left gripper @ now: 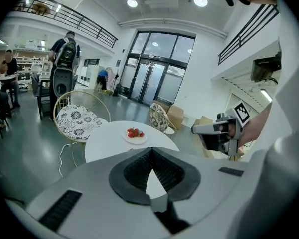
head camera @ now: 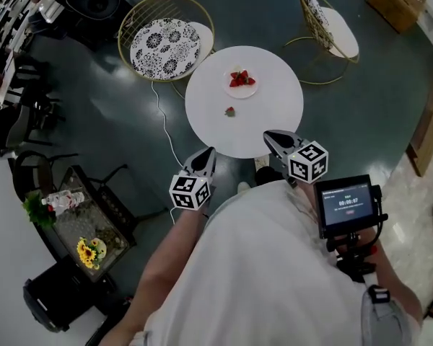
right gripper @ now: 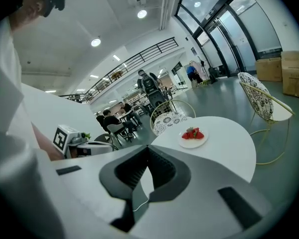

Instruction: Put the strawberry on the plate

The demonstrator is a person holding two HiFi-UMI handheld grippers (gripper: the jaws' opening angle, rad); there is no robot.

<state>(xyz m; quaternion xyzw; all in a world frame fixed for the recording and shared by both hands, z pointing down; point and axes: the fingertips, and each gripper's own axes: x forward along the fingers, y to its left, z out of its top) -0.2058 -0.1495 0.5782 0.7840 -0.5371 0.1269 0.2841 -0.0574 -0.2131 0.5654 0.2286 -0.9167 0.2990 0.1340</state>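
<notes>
We've got the left claw [head camera: 206, 154] and right claw [head camera: 271, 136] both clenched on nothing at lower centre, short of the white surface [head camera: 274, 110], seemingly lining up on the lone strawberry [head camera: 230, 111] lying mid-frame, just below the plate [head camera: 243, 93] of other strawberries [head camera: 240, 78].

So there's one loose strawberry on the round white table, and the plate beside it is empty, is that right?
Not quite. The plate is not empty: it already holds several strawberries, as the head view shows. The rest stands: one loose strawberry lies on the round white table, beside the plate.
</notes>
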